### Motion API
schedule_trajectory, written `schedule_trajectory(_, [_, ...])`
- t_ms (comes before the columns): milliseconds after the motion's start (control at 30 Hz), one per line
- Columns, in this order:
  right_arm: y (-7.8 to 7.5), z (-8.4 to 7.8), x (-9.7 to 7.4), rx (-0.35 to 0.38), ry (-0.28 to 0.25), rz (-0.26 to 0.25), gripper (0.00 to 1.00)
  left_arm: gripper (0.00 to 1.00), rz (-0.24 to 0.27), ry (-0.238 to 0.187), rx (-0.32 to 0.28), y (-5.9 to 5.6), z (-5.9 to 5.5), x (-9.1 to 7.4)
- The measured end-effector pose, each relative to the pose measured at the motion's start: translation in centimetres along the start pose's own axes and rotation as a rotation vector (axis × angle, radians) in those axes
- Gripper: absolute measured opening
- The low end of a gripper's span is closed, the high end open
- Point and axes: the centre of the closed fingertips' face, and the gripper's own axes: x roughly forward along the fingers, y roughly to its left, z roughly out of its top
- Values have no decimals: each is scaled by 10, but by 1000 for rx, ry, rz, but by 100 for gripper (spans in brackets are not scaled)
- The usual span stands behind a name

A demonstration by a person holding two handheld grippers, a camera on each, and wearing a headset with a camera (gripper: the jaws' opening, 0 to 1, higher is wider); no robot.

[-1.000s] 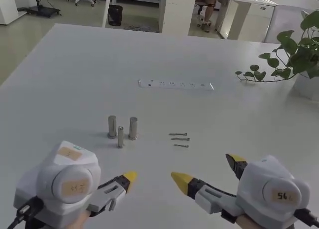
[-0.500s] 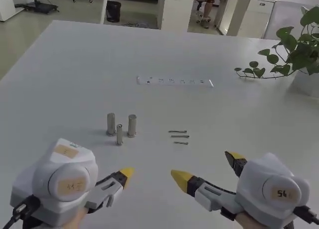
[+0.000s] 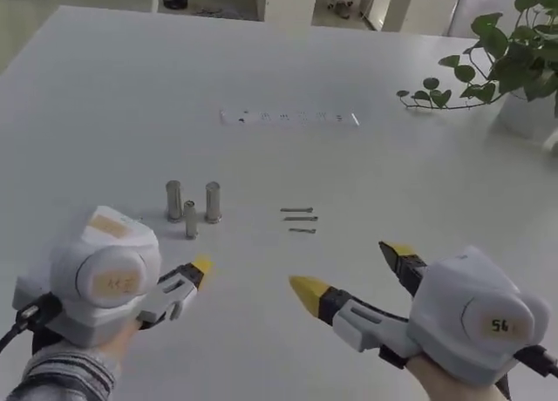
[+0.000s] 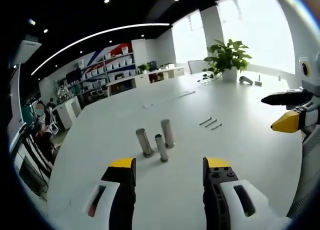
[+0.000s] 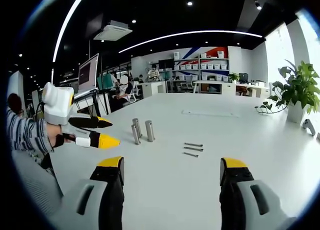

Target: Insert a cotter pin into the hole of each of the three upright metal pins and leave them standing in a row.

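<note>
Nothing is inserted: three short grey steel upright pins stand clustered (no row yet), three thin silver cotter pins lie nearby; left gripper and right gripper gape wide, empty.

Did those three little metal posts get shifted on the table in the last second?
No. The metal pins sit just as they did relative to the power strip and the cotter pins; only the head camera shifted.

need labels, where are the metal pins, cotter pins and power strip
metal pins (image 3: 213,202), head view, shaft of the rightmost one
cotter pins (image 3: 300,219), head view, middle one's shank
power strip (image 3: 288,118), head view, its top face
</note>
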Motion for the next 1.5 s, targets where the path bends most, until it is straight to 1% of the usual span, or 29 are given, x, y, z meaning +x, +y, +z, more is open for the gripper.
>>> schedule_trajectory(67, [0,1,-1,1,0,-2,75,42,-17,4,20,1,0,7])
schedule_trajectory(133, [-1,6,-4,3,-9,-3,74,39,-16,3,40,6,1,14])
schedule_trajectory(200, [-1,11,-6,9,-15,-5,72,36,-19,-3,40,8,3,19])
schedule_trajectory(267, [-1,15,-7,9,-18,-6,70,30,-29,-13,21,10,5,25])
schedule_trajectory(333, [1,17,-8,15,-13,6,69,30,-34,-24,-3,12,7,30])
schedule_trajectory(400, [3,15,-8,27,10,22,69,28,-37,-27,-2,13,7,35])
schedule_trajectory(433, [4,12,-9,36,37,26,67,25,-41,-26,0,13,7,37])
schedule_trajectory(533, [3,15,-10,50,27,28,61,22,-64,-29,-12,10,6,45])
schedule_trajectory(600, [4,15,-9,54,25,32,61,21,-76,-31,-25,10,5,52])
schedule_trajectory(667, [2,13,-7,60,45,28,61,20,-83,-22,-52,10,3,58])
schedule_trajectory(733, [1,14,-6,69,39,25,60,19,-81,-16,-57,11,1,63])
schedule_trajectory(833, [-1,13,-3,83,40,28,61,15,-90,-10,-82,11,-1,66])
schedule_trajectory(900, [-1,10,-1,84,48,31,61,13,-94,-11,-84,10,-2,69])
schedule_trajectory(967, [-2,8,0,87,54,35,60,11,-96,-2,-88,10,-4,70])
schedule_trajectory(1067, [-4,6,1,85,63,30,60,10,-97,4,-97,10,-6,71])
schedule_trajectory(1200, [-7,4,2,90,65,21,60,6,-112,2,-108,8,-6,73])
schedule_trajectory(1367, [-7,-1,4,84,80,16,59,6,-105,-3,-106,8,-6,75])
schedule_trajectory(1500, [-7,-1,4,81,82,11,59,5,-112,-5,-105,7,-5,75])
